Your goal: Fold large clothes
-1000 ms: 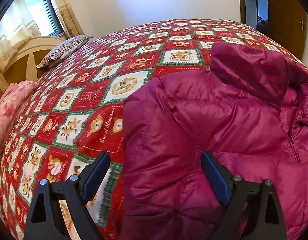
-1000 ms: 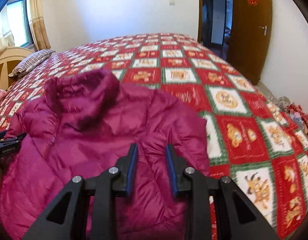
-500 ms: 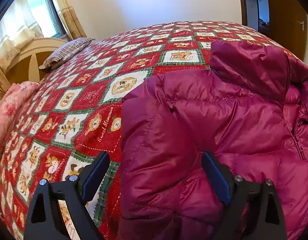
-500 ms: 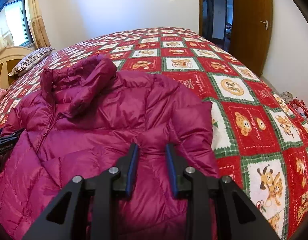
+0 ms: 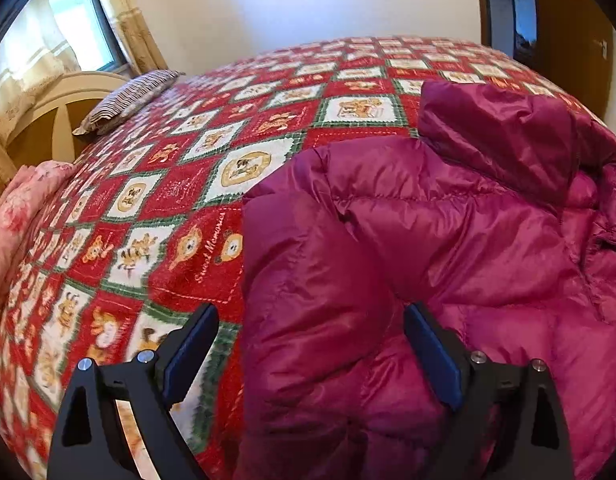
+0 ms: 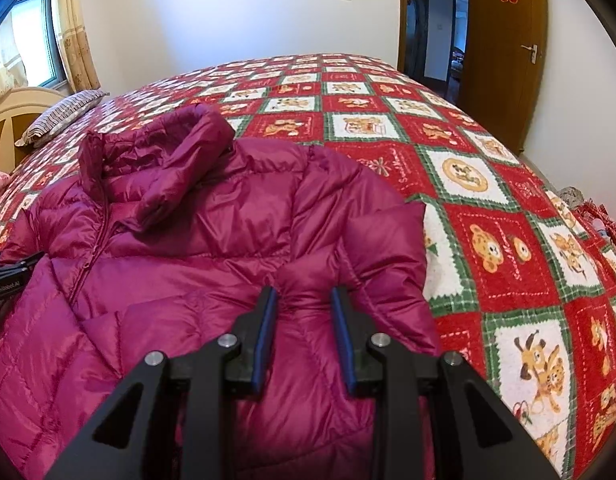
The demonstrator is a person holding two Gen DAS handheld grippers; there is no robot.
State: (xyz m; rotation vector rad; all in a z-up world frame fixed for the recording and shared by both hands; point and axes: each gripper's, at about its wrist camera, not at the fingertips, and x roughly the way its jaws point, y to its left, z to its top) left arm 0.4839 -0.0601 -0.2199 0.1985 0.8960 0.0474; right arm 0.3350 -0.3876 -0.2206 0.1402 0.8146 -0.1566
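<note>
jacket: big magenta puffer jacket (image 6: 212, 264) lying front-up on the bed's red patchwork quilt (image 6: 487, 208), zipper showing, hood flopped at the top, sleeves already lying in over the body

left gripper: left gripper (image 5: 308, 350) has its jaws spread wide over the sleeve on its side, nothing pinched between them

right gripper: right gripper (image 6: 302, 316) has its jaws only narrowly apart with a puffy ridge of the other sleeve bulging between them; honestly can't tell if it's really clamped or just resting around it

handling: looks light and squishy to me, with a shiny, slick shell, so it'll probably spring back and slide out of a shallow pinch

where to grab: I'd take a deep bite at a quilted seam or the sleeve edge, both sides level, not the middle of a fat panel

other stuff: striped pillow (image 5: 128, 98) far off by the headboard, well out of the way
</note>
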